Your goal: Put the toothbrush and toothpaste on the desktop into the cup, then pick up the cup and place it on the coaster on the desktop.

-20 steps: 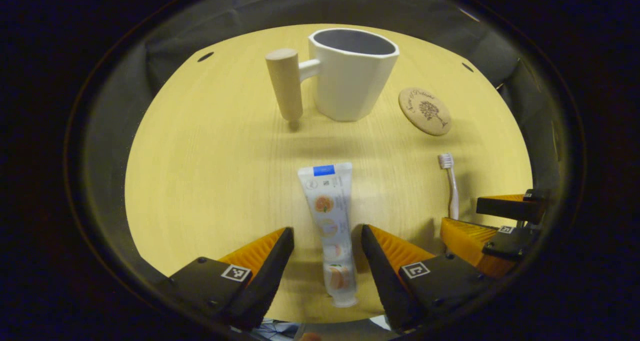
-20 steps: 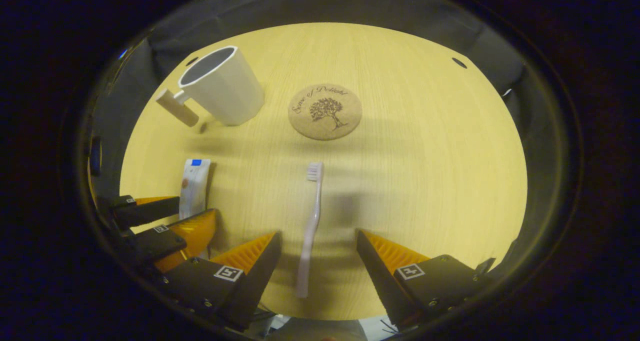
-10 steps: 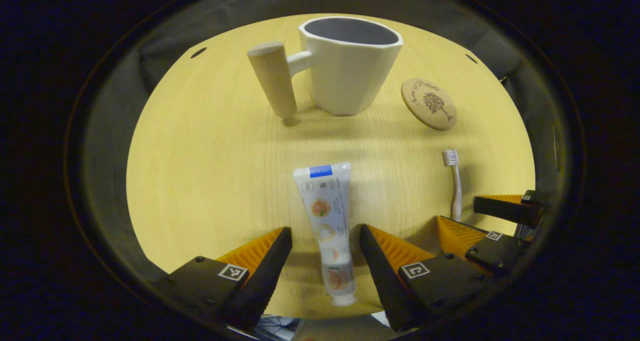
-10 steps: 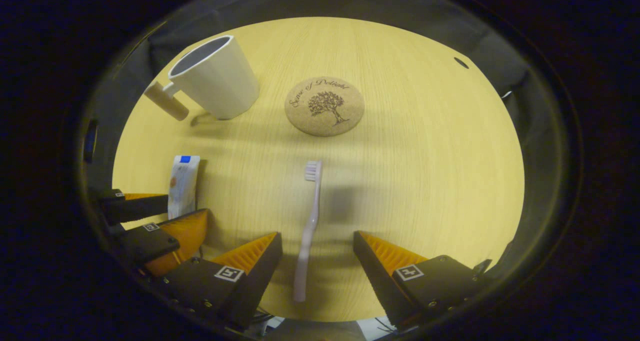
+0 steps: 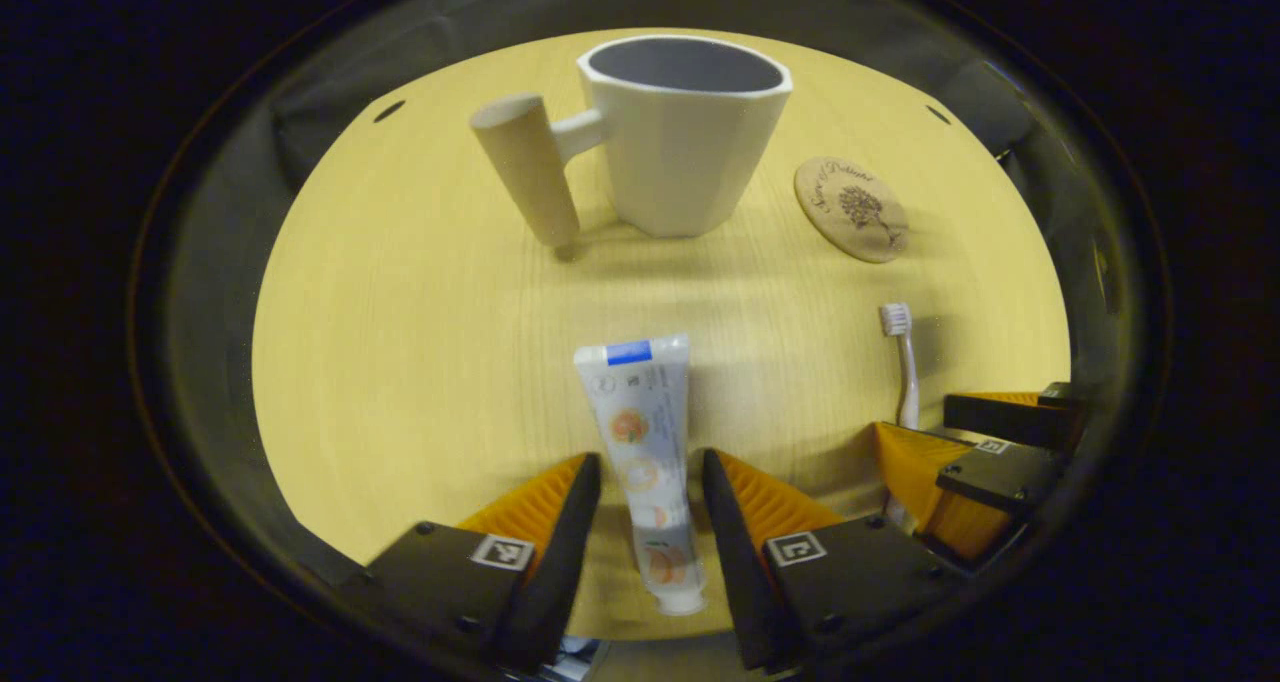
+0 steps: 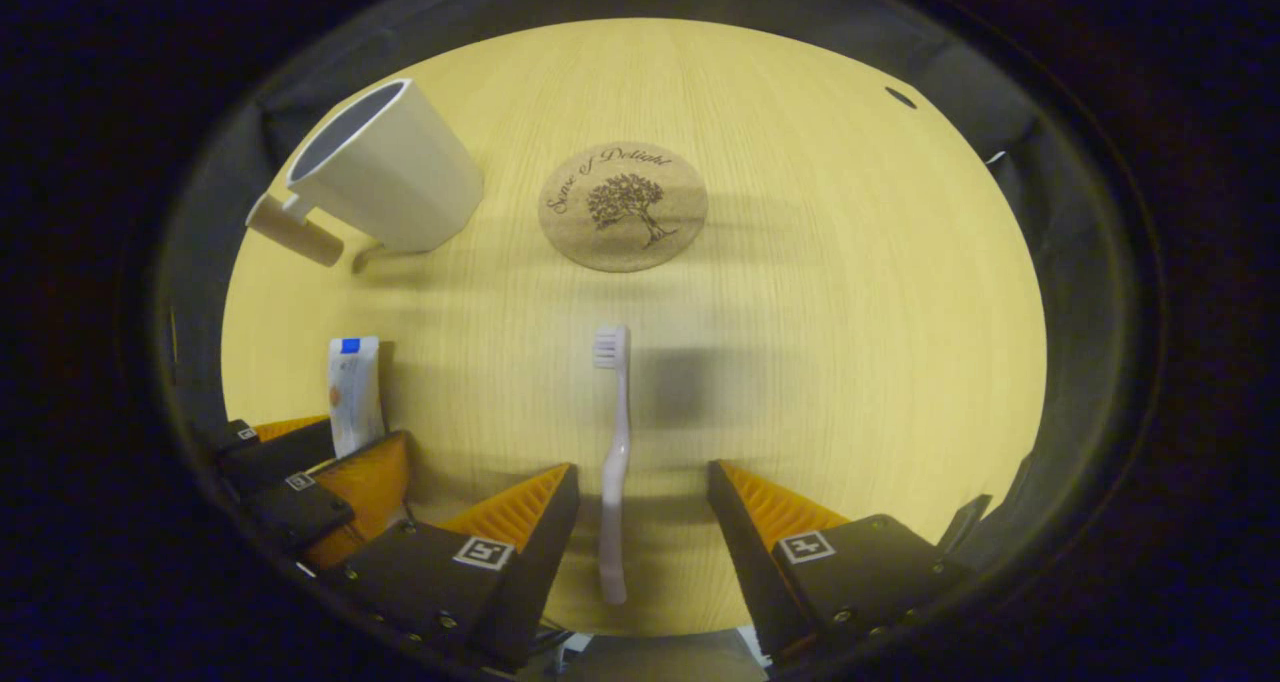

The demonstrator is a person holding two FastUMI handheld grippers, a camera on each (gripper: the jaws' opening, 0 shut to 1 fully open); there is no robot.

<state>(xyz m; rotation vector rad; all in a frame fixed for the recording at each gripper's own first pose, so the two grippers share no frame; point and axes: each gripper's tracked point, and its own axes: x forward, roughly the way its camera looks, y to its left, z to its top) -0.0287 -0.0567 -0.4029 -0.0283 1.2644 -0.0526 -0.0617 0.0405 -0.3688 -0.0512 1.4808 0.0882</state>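
Toothpaste tube (image 5: 643,452) lies flat on the wooden desktop (image 5: 400,342) at lower centre of the left gripper view, cap end toward the bottom edge, crimped end with the blue band pointing up the frame. The left gripper (image 5: 650,517) straddles the tube's lower half: its two fingers stand close on either side, jaws narrowed around the tube. Whether both fingers actually press on it cannot be told.

Toothbrush (image 6: 612,462) lies flat at lower centre of the right gripper view, bristle head toward the top of the frame, handle running down between the fingers. The right gripper (image 6: 645,522) has its jaws wide; the left finger is just beside the handle, the right finger well apart from it.

Cup (image 5: 680,132), white and faceted with a round wooden handle (image 5: 525,182) on its left, stands upright at upper centre of the left gripper view, empty. The round cork coaster (image 5: 852,209) lies to the right of the cup, apart from it. In the right gripper view the cup (image 6: 385,182) sits at upper left and the coaster (image 6: 622,205) at upper centre, above the toothbrush head.
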